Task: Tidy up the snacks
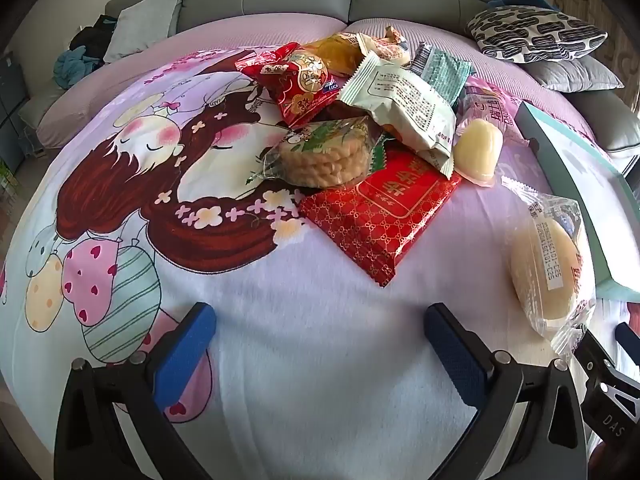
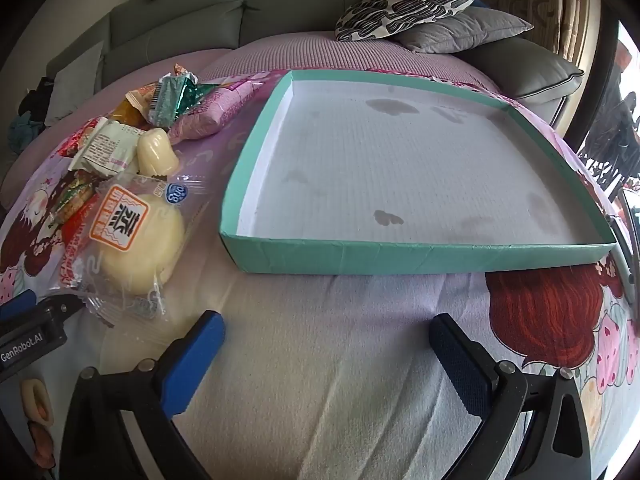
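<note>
Snacks, left wrist view: heap of wrapped snacks (image 1: pixel 360 120) lies far centre on the cartoon-printed lilac cloth (image 1: pixel 280 340), left of the shallow teal cardboard tray (image 1: pixel 560 148).
Left gripper (image 1: pixel 320 332): blue-padded tongs stand wide apart, holding nothing, above bare cloth near the heap.
Nearest pick: red gold-patterned flat packet (image 1: pixel 380 216) lies at the near edge of the heap, partly under the clear pack of round biscuits (image 1: pixel 324 156); I judge it best taken by its free near corner, so the pile is not dragged.
Loose piece: clear-wrapped pale round bun (image 1: pixel 548 268) lies apart at right, just beside the tray.
Writing: "LUC" on the red crinkled bag (image 1: pixel 300 80); "DAS" on the other tool at lower right; bun's date code too blurred.
Snacks, right wrist view: same heap sits far left; tray (image 2: pixel 400 256) holds no snacks, its white floor stained.
Right gripper (image 2: pixel 326 338): tongs apart, nothing between them, near the tray's near wall.
Advice: the bun (image 2: pixel 140 240) lies nearest left; grip its wrapper's sealed edge gently, since it looks soft.
Writing: "GenRobot.AI" on the left tool; orange label with Chinese characters on the bun.
</note>
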The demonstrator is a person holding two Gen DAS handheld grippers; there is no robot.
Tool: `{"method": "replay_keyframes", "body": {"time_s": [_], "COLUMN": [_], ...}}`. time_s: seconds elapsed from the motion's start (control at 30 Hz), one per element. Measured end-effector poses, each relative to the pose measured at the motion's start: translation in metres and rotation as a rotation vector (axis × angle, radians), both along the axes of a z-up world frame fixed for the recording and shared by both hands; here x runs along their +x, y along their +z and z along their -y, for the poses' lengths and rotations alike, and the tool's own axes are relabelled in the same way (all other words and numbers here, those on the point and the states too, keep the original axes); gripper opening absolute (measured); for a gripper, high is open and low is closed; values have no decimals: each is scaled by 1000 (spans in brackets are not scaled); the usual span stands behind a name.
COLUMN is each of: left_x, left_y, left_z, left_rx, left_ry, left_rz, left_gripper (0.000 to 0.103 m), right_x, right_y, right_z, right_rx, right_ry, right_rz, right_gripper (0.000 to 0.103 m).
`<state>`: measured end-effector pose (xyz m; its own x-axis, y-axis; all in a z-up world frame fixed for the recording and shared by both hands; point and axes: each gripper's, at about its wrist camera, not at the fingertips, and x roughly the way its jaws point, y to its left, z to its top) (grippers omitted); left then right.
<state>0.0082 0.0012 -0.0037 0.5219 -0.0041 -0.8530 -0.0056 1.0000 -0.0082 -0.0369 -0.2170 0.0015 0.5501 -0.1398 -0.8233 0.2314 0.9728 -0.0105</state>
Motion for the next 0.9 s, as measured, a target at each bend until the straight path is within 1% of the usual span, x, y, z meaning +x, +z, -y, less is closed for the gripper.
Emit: {"method": "replay_keyframes", "body": {"time_s": [0.4,0.9], "left_x": [2,1], "left_y": [1,-1], "left_z": [-1,1], "left_rx": [2,6], "left_ry": [0,-1], "left_rz": [1,5], "left_gripper": [103,103], "right_x": [-2,2], "right_y": [0,2], "right_z": [2,-1], "right_rx": [0,-14], "right_ry": [-4,14], "right_rz": [8,-14], "right_gripper": [103,103]}}
